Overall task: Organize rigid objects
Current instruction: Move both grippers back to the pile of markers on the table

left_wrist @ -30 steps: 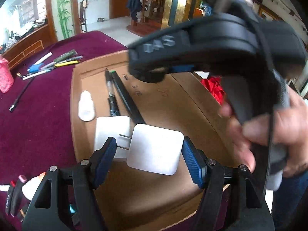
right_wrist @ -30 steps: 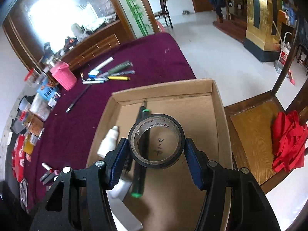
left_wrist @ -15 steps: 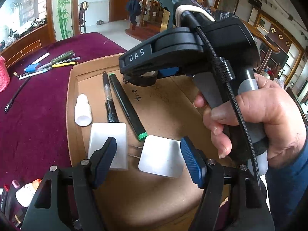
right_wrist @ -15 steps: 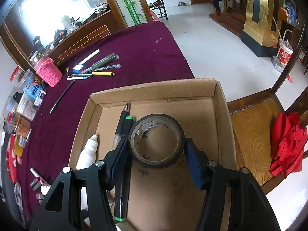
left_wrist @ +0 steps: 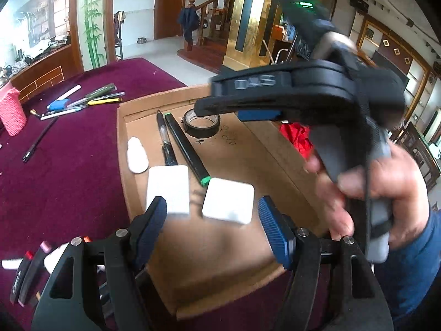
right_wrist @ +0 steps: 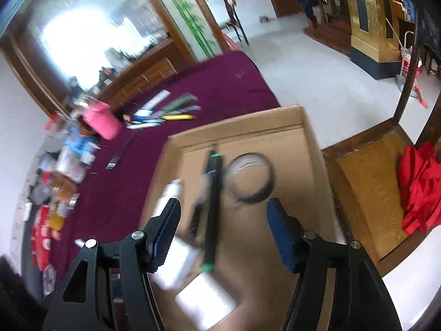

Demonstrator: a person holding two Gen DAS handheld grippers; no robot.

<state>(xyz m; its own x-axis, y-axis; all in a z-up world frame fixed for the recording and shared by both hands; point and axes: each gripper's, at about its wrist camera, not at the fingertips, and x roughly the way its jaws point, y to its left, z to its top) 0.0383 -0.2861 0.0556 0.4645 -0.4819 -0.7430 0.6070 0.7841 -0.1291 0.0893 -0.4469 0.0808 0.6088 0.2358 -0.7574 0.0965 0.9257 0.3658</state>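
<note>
A shallow cardboard box (left_wrist: 278, 162) lies on the maroon table. In it are a roll of black tape (left_wrist: 202, 122), a black marker with green ends (left_wrist: 186, 147), a pen (left_wrist: 165, 140), a small white bottle (left_wrist: 136, 157) and two white chargers (left_wrist: 228, 204) (left_wrist: 168, 193). My left gripper (left_wrist: 212, 231) is open and empty just in front of the chargers. My right gripper (right_wrist: 223, 230) is open and empty above the box, with the tape (right_wrist: 252, 176) lying free beyond its fingertips. Its body (left_wrist: 317, 93) hangs over the box in the left wrist view.
Several pens and markers (left_wrist: 82, 100) and a pink knitted cup (left_wrist: 11, 111) lie on the table left of the box. Small bottles and packets (right_wrist: 63, 165) crowd the table's left edge. A wooden chair with a red cloth (right_wrist: 419, 187) stands right of the box.
My right gripper opened and let go of the tape roll, which now lies on the box floor, and it has pulled back and up. My left gripper has backed slightly away from the chargers.
</note>
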